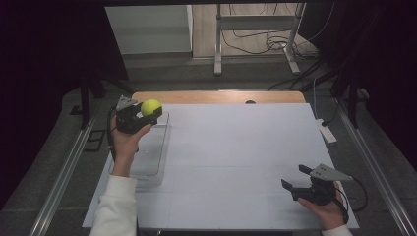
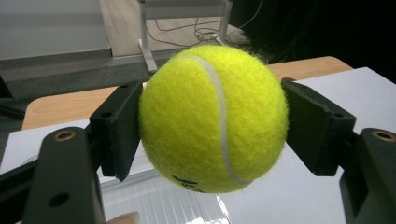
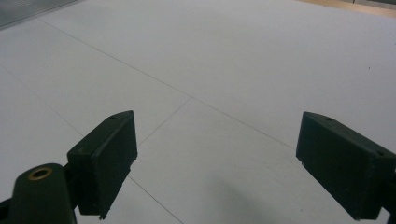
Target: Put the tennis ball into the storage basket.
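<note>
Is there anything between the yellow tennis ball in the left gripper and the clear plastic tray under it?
Nothing visible. The left gripper holds the yellow tennis ball over the clear plastic tray, which looks empty.

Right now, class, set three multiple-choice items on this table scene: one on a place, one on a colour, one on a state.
1. Where is the tennis ball?
A. lying on the white board
B. between the jaws of the left gripper, above the clear tray
C. on the floor

2. What colour is the ball?
A. yellow-green
B. red
C. white

3. How do the jaws of the right gripper stand?
A. shut on the ball
B. shut on nothing
C. open with nothing between them

Key: 1 B, the left gripper view has both pads pressed on the ball's sides; 2 A, its felt is yellow-green with a white seam; 3 C, the right gripper view has bare white board between the spread jaws.
</note>
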A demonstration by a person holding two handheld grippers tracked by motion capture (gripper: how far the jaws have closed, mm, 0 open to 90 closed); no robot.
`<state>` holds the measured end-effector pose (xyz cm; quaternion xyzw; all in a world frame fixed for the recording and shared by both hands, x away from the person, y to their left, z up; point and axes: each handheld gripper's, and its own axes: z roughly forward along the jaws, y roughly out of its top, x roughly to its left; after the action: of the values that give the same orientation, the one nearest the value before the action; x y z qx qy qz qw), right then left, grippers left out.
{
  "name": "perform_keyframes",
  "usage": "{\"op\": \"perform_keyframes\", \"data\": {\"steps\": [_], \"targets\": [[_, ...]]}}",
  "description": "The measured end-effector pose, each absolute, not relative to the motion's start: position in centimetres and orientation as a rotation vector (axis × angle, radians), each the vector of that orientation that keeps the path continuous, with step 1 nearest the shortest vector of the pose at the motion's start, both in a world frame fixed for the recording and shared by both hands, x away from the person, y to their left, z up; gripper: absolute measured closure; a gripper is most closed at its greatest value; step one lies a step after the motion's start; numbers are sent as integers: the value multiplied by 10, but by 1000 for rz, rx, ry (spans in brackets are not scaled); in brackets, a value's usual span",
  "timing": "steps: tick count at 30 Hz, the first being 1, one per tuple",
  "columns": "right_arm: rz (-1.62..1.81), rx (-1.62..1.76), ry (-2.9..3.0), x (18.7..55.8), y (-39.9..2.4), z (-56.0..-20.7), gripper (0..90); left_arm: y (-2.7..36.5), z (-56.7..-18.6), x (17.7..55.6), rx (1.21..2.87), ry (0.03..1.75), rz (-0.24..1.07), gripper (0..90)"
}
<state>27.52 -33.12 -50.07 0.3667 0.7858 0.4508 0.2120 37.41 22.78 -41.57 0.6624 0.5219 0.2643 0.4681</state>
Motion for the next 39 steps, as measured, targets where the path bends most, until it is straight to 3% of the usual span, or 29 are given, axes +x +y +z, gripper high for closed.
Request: {"op": "perform_keyframes", "data": {"steps": [39], "targets": [[1265,1016,2184,277,-331,-501,131,265,-440,415,1665,1519,666,265]]}}
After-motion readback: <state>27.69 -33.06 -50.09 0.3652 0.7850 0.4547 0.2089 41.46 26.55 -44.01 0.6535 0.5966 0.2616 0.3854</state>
